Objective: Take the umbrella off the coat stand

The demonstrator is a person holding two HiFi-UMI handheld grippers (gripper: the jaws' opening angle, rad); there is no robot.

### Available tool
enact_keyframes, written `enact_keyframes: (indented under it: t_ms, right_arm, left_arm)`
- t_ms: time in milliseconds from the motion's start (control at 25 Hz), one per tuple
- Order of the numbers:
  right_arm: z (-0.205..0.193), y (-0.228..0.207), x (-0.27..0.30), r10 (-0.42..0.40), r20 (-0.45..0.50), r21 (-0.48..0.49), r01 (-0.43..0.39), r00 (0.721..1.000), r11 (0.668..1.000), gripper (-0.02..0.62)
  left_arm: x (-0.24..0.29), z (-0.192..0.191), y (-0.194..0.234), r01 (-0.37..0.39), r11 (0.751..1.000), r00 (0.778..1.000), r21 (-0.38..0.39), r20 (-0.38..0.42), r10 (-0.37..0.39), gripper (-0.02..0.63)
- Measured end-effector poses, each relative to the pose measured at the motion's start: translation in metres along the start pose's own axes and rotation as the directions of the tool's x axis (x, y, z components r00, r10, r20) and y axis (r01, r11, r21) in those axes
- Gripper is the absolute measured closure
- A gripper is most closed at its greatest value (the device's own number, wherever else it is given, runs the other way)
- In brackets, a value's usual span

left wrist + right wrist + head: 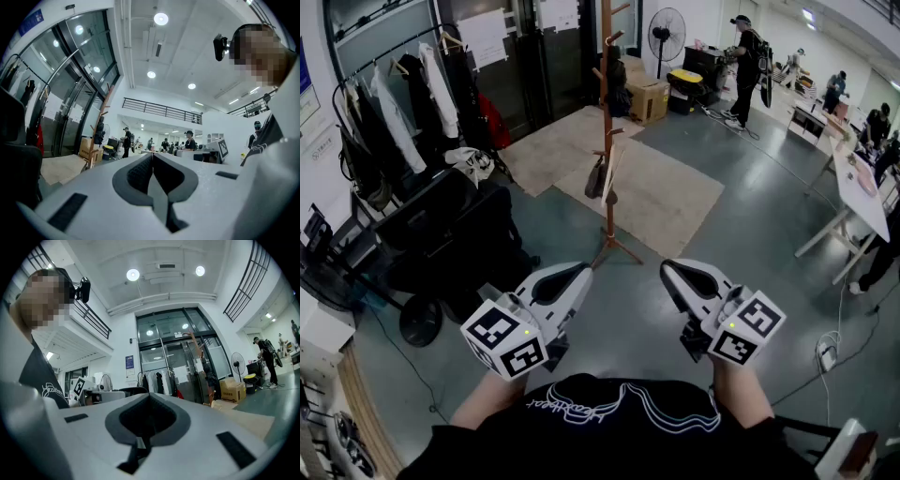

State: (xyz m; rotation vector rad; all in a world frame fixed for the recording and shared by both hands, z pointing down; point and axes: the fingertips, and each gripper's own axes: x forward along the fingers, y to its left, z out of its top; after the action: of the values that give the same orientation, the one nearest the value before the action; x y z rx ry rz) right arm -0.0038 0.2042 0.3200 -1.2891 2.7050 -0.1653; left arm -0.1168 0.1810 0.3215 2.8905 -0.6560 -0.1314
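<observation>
Left gripper (579,274): held low in front of the person's torso, level, pointing toward the coat stand; jaws pressed together, nothing between them
Right gripper (672,269): beside the left one with a gap between the two, level; jaws clamped together, empty
Coat stand (607,122): wooden pole with pegs, upright on spread feet at the edge of a beige floor mat (661,202); well ahead of both grippers, touched by neither
Umbrella (597,178): dark folded shape hanging from a lower peg, close against the pole, a pale piece just beside it; small in the head view, detail unclear
Dark bag (616,80): hangs higher up on the same stand
Clothes rack (398,103): left of the stand; dark and white garments on hangers
Black chair (450,234): at left, near the left gripper
Behind the stand: cardboard box (649,98); standing fan (667,33)
Far right: person with a backpack (746,67), standing; white table (861,192) at the edge of the head view
</observation>
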Motion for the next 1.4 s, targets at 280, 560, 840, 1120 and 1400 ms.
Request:
enact_keyframes:
  t_ms: [280, 560, 840, 1120, 1400]
  right_arm:
    - [-0.002, -0.001, -0.015, -0.019, -0.014, -0.022, 0.018, 1.000, 1.000, 0.594]
    - [0.006, -0.002, -0.024, -0.015, 0.004, -0.037, 0.015, 1.000, 0.999, 0.592]
    - [0.009, -0.023, -0.029, -0.052, 0.010, -0.040, 0.052, 0.999, 0.998, 0.396]
    - [0.014, -0.050, -0.004, -0.082, -0.011, -0.069, 0.081, 0.997, 0.994, 0.256]
    - [0.017, -0.103, 0.030, -0.123, -0.013, -0.081, 0.122, 0.992, 0.989, 0.245]
  left_arm:
    - [0.004, -0.008, -0.009, -0.010, 1.000, 1.000, 0.007, -0.018, 0.010, 0.600]
    - [0.009, -0.011, -0.014, -0.014, 1.000, 0.999, 0.011, -0.036, 0.015, 0.600]
    - [0.019, -0.010, -0.011, -0.012, 1.000, 0.999, 0.020, -0.040, 0.013, 0.600]
    - [0.034, -0.006, 0.020, -0.010, 1.000, 0.999, -0.007, -0.040, 0.010, 0.600]
    - [0.069, -0.005, 0.069, -0.007, 1.000, 0.999, -0.014, -0.032, 0.006, 0.600]
